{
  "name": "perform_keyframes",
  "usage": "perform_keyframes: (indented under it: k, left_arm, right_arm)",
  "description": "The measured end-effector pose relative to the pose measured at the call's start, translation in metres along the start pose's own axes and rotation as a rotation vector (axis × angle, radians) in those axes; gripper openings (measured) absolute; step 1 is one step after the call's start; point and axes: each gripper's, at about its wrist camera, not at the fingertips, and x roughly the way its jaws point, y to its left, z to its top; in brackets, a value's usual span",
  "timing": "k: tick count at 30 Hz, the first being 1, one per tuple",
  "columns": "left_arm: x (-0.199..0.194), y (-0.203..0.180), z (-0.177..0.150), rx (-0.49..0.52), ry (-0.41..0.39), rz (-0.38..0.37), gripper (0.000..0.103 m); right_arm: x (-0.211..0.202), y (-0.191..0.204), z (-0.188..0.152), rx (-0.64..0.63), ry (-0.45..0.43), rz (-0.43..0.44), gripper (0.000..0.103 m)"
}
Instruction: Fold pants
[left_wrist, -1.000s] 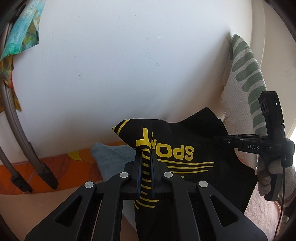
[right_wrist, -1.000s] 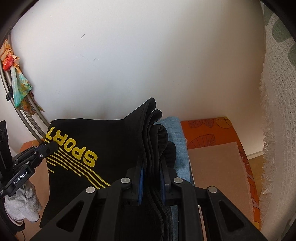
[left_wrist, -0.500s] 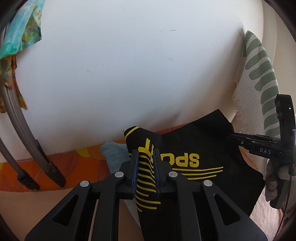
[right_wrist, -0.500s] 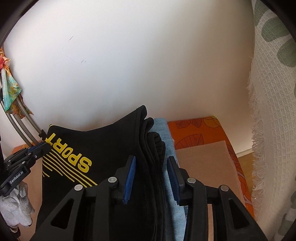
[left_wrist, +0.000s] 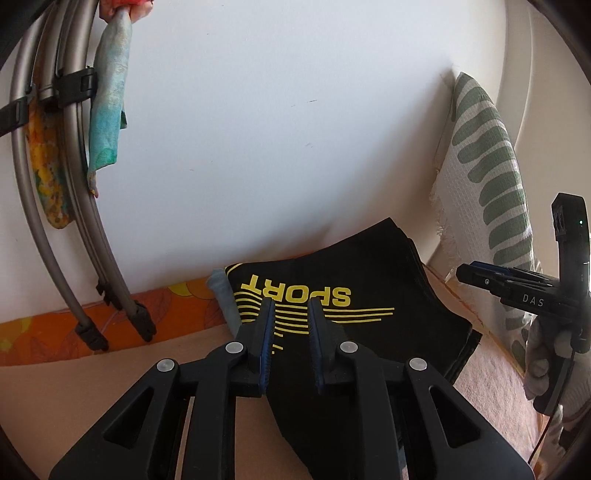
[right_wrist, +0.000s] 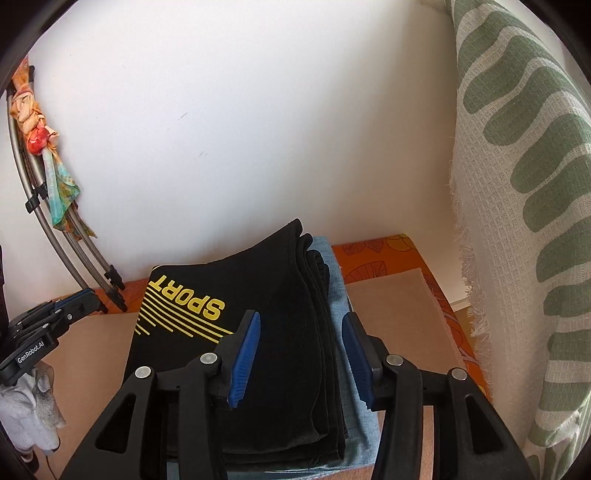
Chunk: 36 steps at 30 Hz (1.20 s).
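Now folded pants (right_wrist: 258, 332) lie below both parted, empty grippers: left (left_wrist: 290, 325), right (right_wrist: 301, 347).

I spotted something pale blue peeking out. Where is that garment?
The light blue folded garment lies beneath the black SPORT pants, its edge showing along their right side in the right wrist view, against the white wall.

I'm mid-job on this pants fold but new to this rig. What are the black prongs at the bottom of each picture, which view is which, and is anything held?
Each picture comes from a camera on a hand-held tool, looking along its two fingers. The left tool and right tool are both open and hold nothing. The folded black pants with yellow SPORT lettering lie on a blue-grey garment, on the peach cloth. Each view also shows the other tool, held in a gloved hand.
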Motion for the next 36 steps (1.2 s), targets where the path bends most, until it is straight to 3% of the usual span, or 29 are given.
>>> perform_keyframes:
  k: [8, 12, 15, 17, 22, 26, 29, 36]
  left_arm:
    - [-0.069, 0.004, -0.003, 0.022, -0.035, -0.011, 0.042]
    - [-0.103, -0.003, -0.012, 0.027, -0.048, -0.018, 0.044]
    - [-0.13, -0.013, -0.022, 0.058, -0.071, -0.018, 0.055]
    - [-0.15, -0.019, -0.03, 0.076, -0.08, -0.032, 0.055]
    - [-0.195, -0.03, -0.052, 0.087, -0.094, -0.062, 0.061]
    - [-0.229, -0.043, -0.07, 0.119, -0.123, -0.048, 0.067]
    - [-0.249, -0.05, -0.083, 0.124, -0.129, -0.049, 0.077]
    - [-0.27, -0.052, -0.115, 0.124, -0.12, -0.003, 0.082]
  right_arm:
    - [-0.073, 0.024, -0.027, -0.021, -0.045, -0.03, 0.062]
    - [-0.114, 0.042, -0.044, -0.041, -0.084, -0.055, 0.072]
    - [-0.148, 0.056, -0.059, -0.044, -0.124, -0.067, 0.078]
    - [-0.171, 0.065, -0.07, -0.038, -0.146, -0.06, 0.084]
    - [-0.218, 0.085, -0.099, -0.048, -0.19, -0.088, 0.088]
    - [-0.247, 0.097, -0.121, -0.056, -0.221, -0.117, 0.091]
    - [-0.264, 0.102, -0.137, -0.047, -0.248, -0.132, 0.102]
    - [-0.285, 0.114, -0.166, -0.034, -0.299, -0.142, 0.103]
